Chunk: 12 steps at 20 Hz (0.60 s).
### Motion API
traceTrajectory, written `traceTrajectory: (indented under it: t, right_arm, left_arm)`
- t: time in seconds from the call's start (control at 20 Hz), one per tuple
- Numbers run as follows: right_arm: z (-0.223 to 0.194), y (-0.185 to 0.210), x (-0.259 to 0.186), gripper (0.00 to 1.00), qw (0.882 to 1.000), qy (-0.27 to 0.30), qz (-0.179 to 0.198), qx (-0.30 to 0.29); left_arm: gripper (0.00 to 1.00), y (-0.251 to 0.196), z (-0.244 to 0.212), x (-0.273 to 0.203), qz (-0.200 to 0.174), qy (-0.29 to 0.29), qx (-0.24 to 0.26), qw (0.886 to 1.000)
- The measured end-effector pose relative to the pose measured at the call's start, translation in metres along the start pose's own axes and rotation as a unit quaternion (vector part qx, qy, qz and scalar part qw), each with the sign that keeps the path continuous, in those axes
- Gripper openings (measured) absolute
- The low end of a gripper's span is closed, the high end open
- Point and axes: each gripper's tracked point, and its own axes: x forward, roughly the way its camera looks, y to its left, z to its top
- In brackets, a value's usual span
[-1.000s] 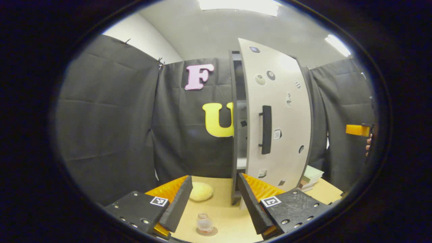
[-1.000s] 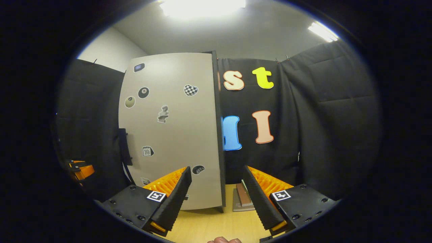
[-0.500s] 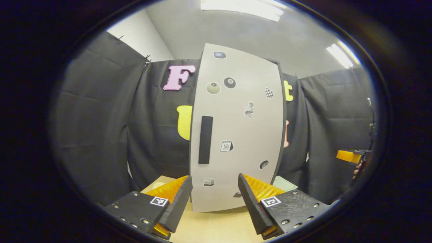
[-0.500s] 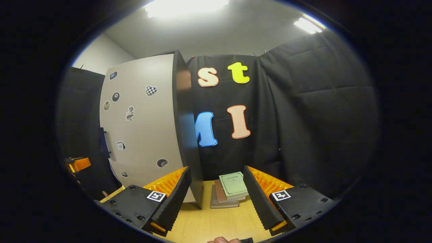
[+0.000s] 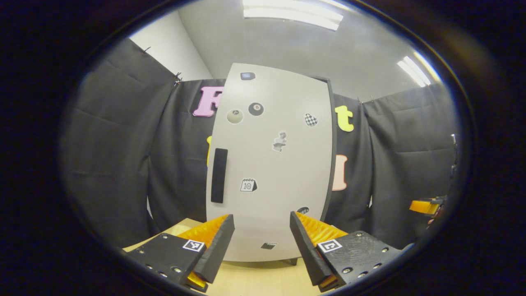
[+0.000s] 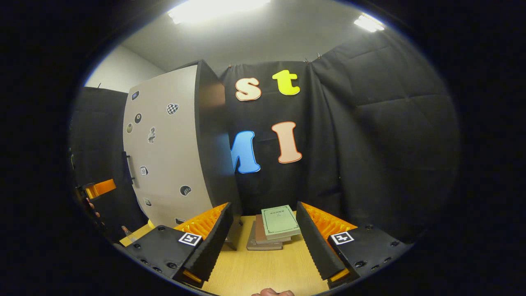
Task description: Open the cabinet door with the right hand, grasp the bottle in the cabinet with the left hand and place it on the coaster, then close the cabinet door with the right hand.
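Observation:
The white cabinet door (image 5: 271, 164), dotted with stickers, lies flat against the cabinet front, its black handle (image 5: 219, 175) on the left side. My left gripper (image 5: 261, 246) is open in front of the door's lower part, holding nothing. In the right gripper view the cabinet (image 6: 164, 152) stands at the left with its dark side wall (image 6: 213, 144) showing. My right gripper (image 6: 263, 242) is open and off the door, above the wooden table (image 6: 267, 271). A small clear shape (image 6: 126, 233) at the table's left edge is too small to identify.
A stack of books (image 6: 273, 228) lies on the table to the right of the cabinet, straight ahead of my right gripper. The other gripper (image 5: 425, 206) shows at the far right of the left gripper view. A hand (image 6: 273, 292) peeks in at the bottom.
The cabinet door has swung from ajar to shut. The bottle on its coaster and the yellow lump left the left gripper view. My right gripper drew back and turned toward the books.

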Motion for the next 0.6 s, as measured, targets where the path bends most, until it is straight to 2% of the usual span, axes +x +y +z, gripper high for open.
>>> traceTrajectory:
  t: [0.05,0.15,0.3,0.4,0.45,0.5,0.55,0.6]
  right_arm:
    - [0.001,0.0,0.003,0.98,1.0,-0.004,0.009,-0.002]
    - [-0.001,0.002,0.011,0.98,0.999,-0.005,0.03,-0.016]
    - [-0.001,0.021,0.013,0.98,0.996,-0.001,0.082,-0.026]
    - [-0.002,0.026,0.012,0.98,0.995,-0.002,0.093,-0.042]
    - [-0.002,0.03,0.01,0.98,0.994,-0.003,0.098,-0.044]
    - [-0.002,0.035,0.009,0.98,0.994,-0.004,0.102,-0.043]
    - [-0.002,0.038,0.007,0.92,0.994,-0.006,0.103,-0.039]
    - [-0.003,0.04,0.006,0.92,0.994,-0.004,0.102,-0.034]
  left_arm:
    - [0.84,-0.008,-0.002,0.003,-0.001,0.0,-0.001,1.0]
    - [0.81,-0.019,-0.004,0.005,0.005,-0.002,-0.01,1.0]
    - [0.84,-0.032,0.002,0.001,0.018,-0.011,-0.021,1.0]
    - [0.81,-0.033,0.007,-0.005,0.03,-0.014,-0.019,0.999]
    - [0.84,-0.034,0.008,-0.009,0.034,-0.013,-0.026,0.999]
    - [0.81,-0.034,0.01,-0.011,0.034,-0.014,-0.031,0.999]
    - [0.82,-0.03,0.011,-0.014,0.037,-0.013,-0.029,0.999]
    - [0.84,-0.026,0.011,-0.016,0.041,-0.01,-0.022,0.999]
